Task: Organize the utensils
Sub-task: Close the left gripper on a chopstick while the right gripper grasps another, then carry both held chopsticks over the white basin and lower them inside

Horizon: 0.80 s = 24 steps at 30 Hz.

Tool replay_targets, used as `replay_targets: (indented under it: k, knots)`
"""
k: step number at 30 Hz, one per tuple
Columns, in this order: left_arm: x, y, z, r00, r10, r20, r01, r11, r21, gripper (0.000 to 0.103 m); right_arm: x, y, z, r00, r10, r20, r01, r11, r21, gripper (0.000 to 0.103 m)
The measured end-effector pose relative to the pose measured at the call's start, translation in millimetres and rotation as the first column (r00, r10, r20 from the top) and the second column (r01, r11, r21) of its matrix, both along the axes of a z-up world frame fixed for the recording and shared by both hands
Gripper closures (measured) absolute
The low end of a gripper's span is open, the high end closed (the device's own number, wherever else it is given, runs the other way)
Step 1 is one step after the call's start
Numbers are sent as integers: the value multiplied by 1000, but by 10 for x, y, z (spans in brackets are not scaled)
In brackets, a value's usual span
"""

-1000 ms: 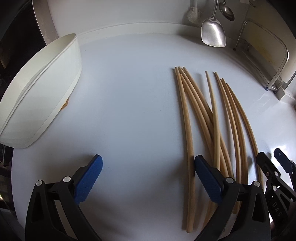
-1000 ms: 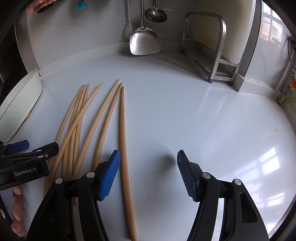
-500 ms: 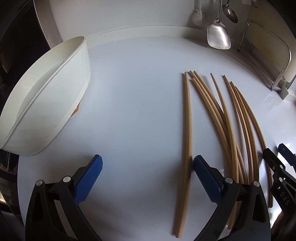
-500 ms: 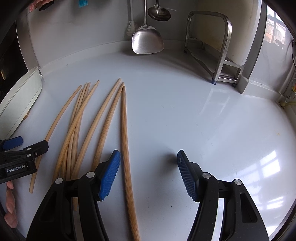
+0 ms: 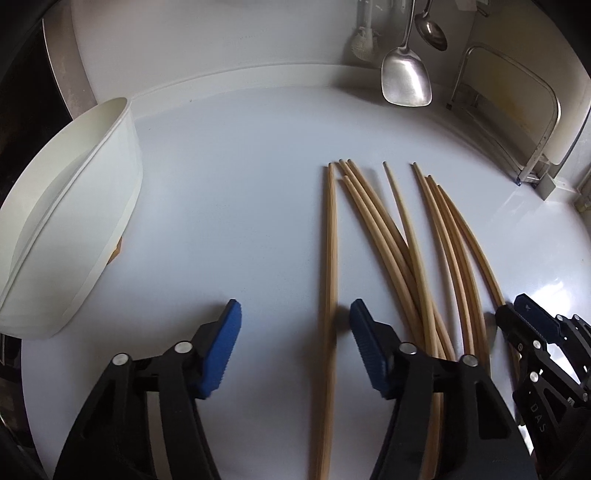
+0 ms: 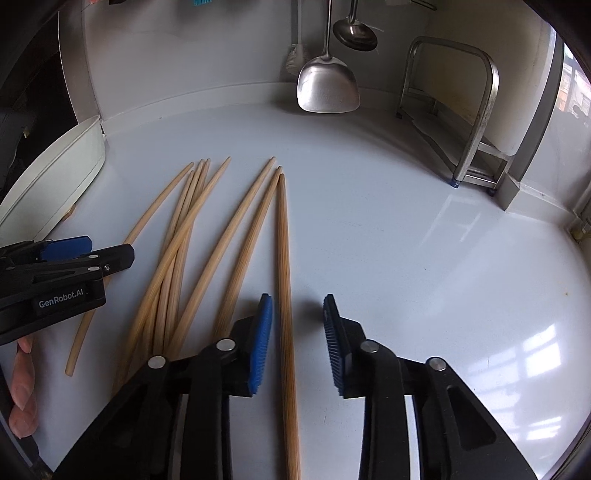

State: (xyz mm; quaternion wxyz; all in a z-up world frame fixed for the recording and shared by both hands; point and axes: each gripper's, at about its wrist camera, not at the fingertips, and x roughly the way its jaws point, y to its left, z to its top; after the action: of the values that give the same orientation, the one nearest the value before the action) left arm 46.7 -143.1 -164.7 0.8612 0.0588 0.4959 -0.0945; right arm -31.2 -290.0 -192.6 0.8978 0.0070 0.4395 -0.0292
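Nearest you, the left tongs point(image 5: 291, 321) stand half spread, their jaws having just been closing. The leftmost chopstick point(image 5: 330, 258) lies between them, hard by the right pad and well apart from the left, so nothing is pinched yet. The right tongs point(image 6: 295, 310) have also just been narrowing. The rightmost chopstick point(image 6: 283, 258) lies between the pads, just beside the left one, with a gap on the other side.

To do this step well, centre each stick between its pads before you finish closing (a one-sided push will likely roll it across the worktop point(image 5: 229, 184)). Grip near the thick end and lift level.

Both tongs tilt steeply down at the worktop, side by side, flanking the loose fan of chopsticks point(image 5: 406, 240), which lie flat and partly crossed.

Farther off to the left sits the white tub point(image 5: 74, 221), a likely destination. At the back wall hang a steel spatula point(image 6: 328, 88) and a ladle point(image 6: 354, 35).
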Motion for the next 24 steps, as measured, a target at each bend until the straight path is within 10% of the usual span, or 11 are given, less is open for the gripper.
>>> replay_targets:
  k: [4, 24]
  knots:
    - [-105, -88, 7, 999, -42, 4, 42, 999, -7, 94, -7, 4, 10, 1000, -3, -8, 3, 1000, -1, 96]
    - [54, 282, 851, 996, -83, -12, 81, 990, -112, 96, 101, 164, 716, 999, -50, 20, 48, 991, 124, 97]
